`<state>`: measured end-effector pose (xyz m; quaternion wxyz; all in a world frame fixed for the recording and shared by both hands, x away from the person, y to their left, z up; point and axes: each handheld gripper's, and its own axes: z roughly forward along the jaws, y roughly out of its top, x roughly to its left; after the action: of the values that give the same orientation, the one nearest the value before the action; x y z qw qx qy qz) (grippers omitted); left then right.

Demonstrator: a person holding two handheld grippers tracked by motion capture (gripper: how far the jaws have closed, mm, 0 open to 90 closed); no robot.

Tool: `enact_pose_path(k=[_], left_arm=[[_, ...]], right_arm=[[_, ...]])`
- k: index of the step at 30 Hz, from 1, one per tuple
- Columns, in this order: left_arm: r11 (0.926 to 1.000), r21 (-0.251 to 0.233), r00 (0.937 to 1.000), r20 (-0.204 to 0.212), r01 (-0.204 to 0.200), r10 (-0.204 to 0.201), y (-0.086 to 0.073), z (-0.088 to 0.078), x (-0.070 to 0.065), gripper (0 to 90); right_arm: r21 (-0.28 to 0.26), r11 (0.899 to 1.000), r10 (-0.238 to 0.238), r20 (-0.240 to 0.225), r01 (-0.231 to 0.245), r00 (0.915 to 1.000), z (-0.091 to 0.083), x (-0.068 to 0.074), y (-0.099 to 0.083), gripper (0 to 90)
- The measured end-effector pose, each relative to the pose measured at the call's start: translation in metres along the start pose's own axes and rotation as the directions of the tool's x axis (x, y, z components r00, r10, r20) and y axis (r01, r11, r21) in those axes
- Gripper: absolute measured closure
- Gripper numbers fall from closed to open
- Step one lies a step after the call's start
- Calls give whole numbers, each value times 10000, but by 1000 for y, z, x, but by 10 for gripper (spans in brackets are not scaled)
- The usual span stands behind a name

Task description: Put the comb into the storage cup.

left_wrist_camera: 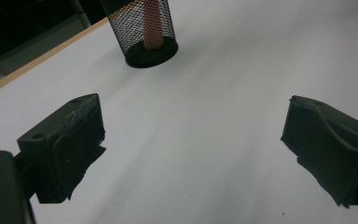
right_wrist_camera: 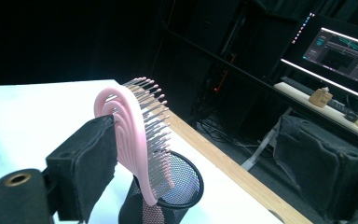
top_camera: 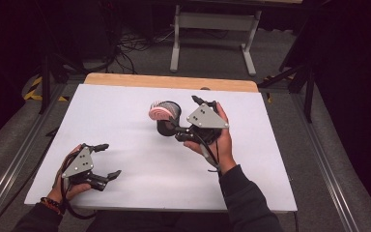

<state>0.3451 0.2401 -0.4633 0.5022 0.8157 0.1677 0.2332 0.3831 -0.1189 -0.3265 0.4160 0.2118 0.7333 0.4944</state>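
Note:
A pink hairbrush [top_camera: 162,111] stands handle-down in a black mesh cup [top_camera: 166,126] near the middle of the white table [top_camera: 125,111]. My right gripper [top_camera: 183,118] is beside the cup on its right, jaws wide apart and pointing at it. In the right gripper view the hairbrush [right_wrist_camera: 133,135] rises from the cup [right_wrist_camera: 177,191] close against the left jaw, while the other jaw stands far off it; the right gripper [right_wrist_camera: 191,163] is open. My left gripper [top_camera: 110,159] rests open at the front left. The left gripper [left_wrist_camera: 193,149] faces the cup [left_wrist_camera: 147,32] from a distance.
A wooden strip [top_camera: 169,81] runs along the table's far edge. Beyond it a grey metal frame [top_camera: 212,29] stands on the floor among cables. A lit monitor [right_wrist_camera: 340,46] is off to the side on a dark bench.

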Motion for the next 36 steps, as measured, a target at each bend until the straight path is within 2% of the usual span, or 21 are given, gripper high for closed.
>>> enact_pose_path(k=[19,36], left_arm=[[10000,-39,10000,82,34,-34,-1,0,1,58],[10000,-93,10000,33,8,-8,0,-2,1,57]], right_arm=[[-171,9998,34,2,-34,10000,-17,-3,-7,140],[71,9997,-243,12,243,9997,-30,-2,-15,138]])
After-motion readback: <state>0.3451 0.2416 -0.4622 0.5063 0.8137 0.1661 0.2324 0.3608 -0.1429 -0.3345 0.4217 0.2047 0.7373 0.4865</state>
